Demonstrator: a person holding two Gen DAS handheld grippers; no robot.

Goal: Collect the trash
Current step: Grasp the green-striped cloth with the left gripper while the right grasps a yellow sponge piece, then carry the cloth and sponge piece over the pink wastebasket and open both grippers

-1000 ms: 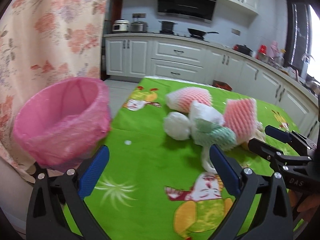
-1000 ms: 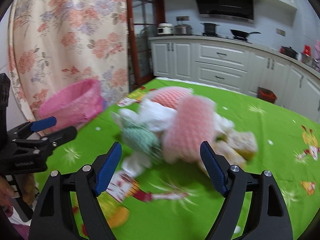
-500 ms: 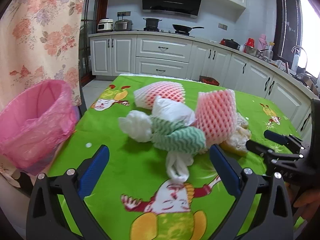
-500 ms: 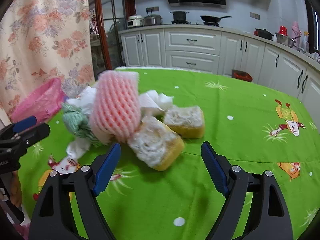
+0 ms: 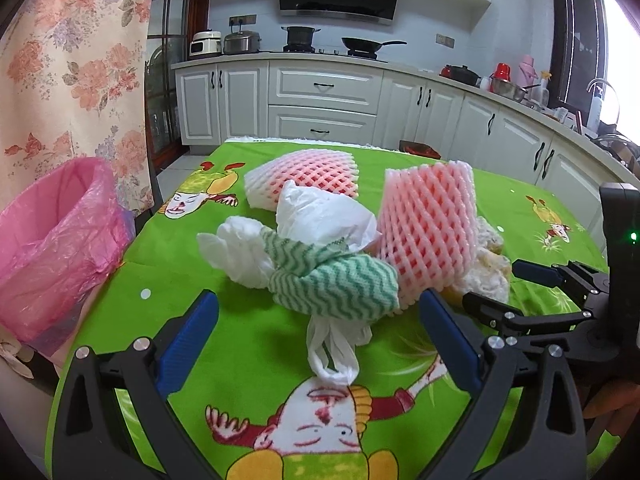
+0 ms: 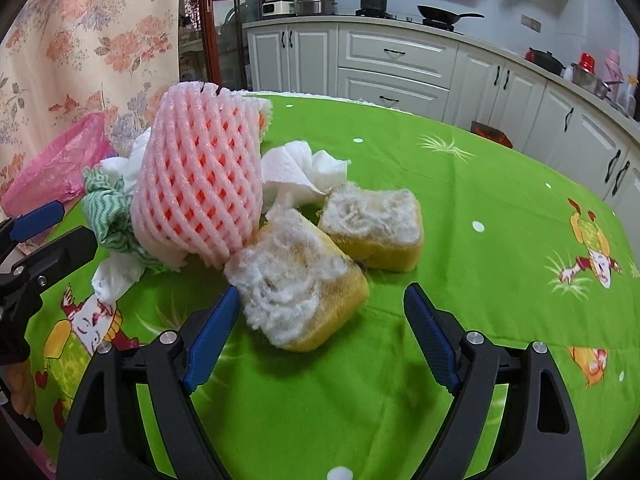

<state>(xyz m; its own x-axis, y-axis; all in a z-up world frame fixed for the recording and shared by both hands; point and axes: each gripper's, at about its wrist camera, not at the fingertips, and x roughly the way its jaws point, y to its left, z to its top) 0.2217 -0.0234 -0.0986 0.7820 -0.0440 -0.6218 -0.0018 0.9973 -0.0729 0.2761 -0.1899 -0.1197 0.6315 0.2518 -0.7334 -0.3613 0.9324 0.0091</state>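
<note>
Both jaws apart and empty, trash pile (image 5: 332, 256) mid-counter, bin (image 5: 52, 248) off its left edge: tangled rag (image 5: 336, 284) and sponge (image 6: 296, 296) may drag neighbours or drop short of the bin

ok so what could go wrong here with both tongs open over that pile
1. The near sponge touches the upright foam net; when the right tongs close on it, the net may topple.
2. The green cloth is tangled with the white plastic bag; the left tongs may drag both.
3. The pink bin sits off the table edge, so a loose grip could drop trash on the way.
</note>
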